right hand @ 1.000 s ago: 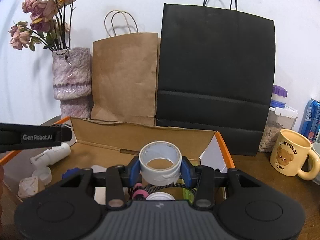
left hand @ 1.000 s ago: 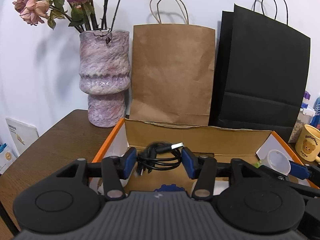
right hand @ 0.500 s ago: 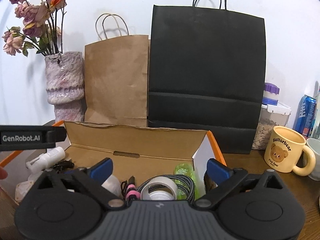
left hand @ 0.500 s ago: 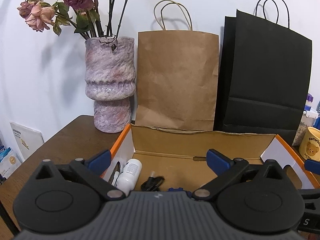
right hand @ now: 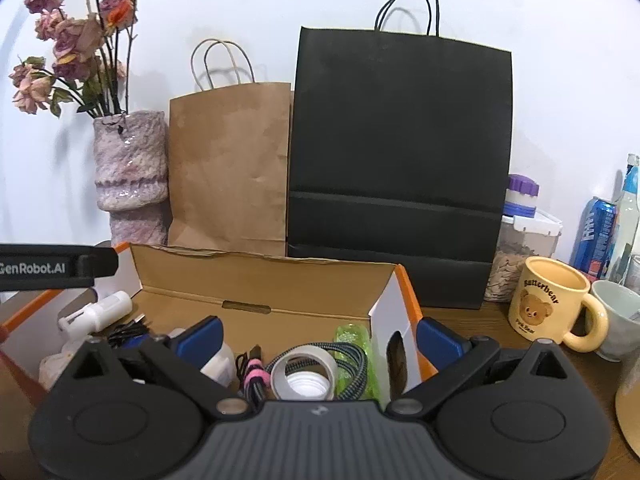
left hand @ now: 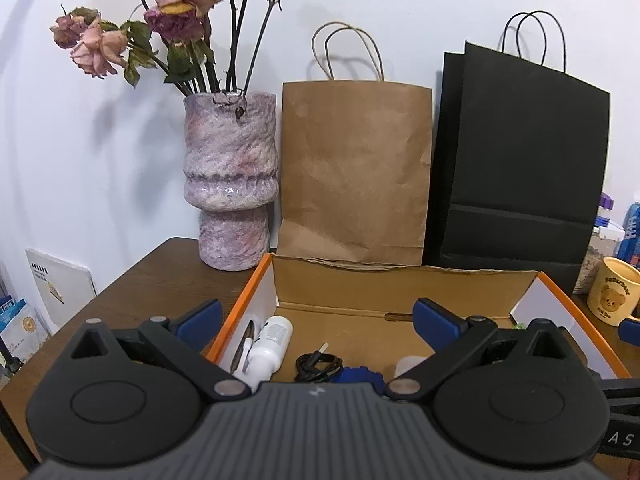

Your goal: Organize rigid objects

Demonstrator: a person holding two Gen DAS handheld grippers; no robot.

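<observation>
blue-padded black left gripper [left hand: 316,314] spread to its widest, pinching nothing, hovering over the near left part of the open cardboard box with orange rim [left hand: 245,292]. just below and ahead of the gap, slightly left of centre: coiled black usb cable [left hand: 318,363] lying loose on the box floor, plug tip pointing up and away. left of that, white plastic bottle [left hand: 269,343] with long axis running away from the jaws, leaning toward the left wall, with a dark slim pen [left hand: 243,345] just beside it against the wall. blue-padded black right gripper [right hand: 318,336] likewise spread wide and empty, over the right end of the same box. directly beneath its gap: white roll of tape [right hand: 305,372] lying flat, hole upward, ringed by a braided grey cable [right hand: 356,364], pink-banded bundle [right hand: 254,376] to its left, green translucent item [right hand: 352,340] on its right against the end wall. both items apparently already placed, nothing between either pair of pads. outside the box, nearest to the right gripper: yellow bear-printed ceramic mug [right hand: 554,306] standing upright on the brown wooden table [right hand: 492,320], handle to the right, well off to the right of the jaws; probably the easier next reach for the right hand, if it counts among the things to sort. left hand well apart from it.
</observation>
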